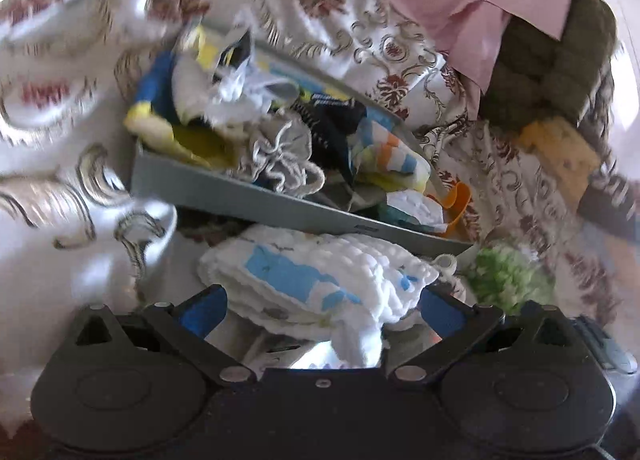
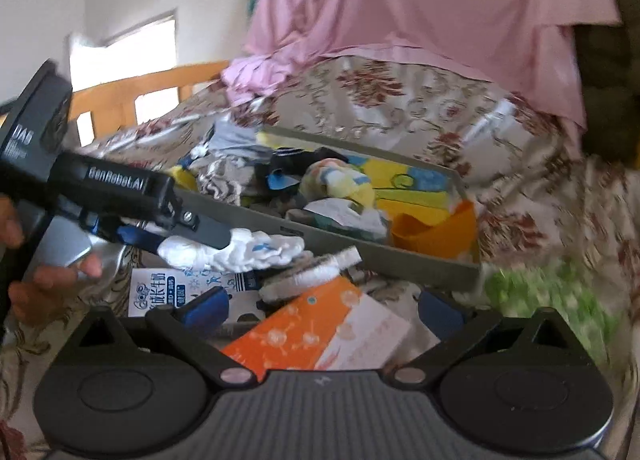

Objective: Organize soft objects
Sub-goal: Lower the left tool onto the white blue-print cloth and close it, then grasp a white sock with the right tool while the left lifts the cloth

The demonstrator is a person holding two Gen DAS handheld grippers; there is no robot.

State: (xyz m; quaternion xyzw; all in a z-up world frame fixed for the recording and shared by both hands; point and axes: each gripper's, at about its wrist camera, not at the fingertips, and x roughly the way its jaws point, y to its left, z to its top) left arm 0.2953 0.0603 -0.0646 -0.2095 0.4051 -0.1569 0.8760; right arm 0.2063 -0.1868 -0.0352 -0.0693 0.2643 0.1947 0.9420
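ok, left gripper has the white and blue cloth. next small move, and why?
Probably carry it forward over the near wall of the grey tray and let go. The left gripper holds the white and blue cloth just short of that wall, and the tray already holds the other soft items. The right gripper is open above an orange packet, out of the way.

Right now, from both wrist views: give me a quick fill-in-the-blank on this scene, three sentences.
1. The left hand-held gripper holds a white ____ with blue patches.
2. The grey tray rests on a ____-patterned bedcover.
3. Between the right hand-held gripper's open fingers lies an ____ and white packet.

Missing: cloth; floral; orange
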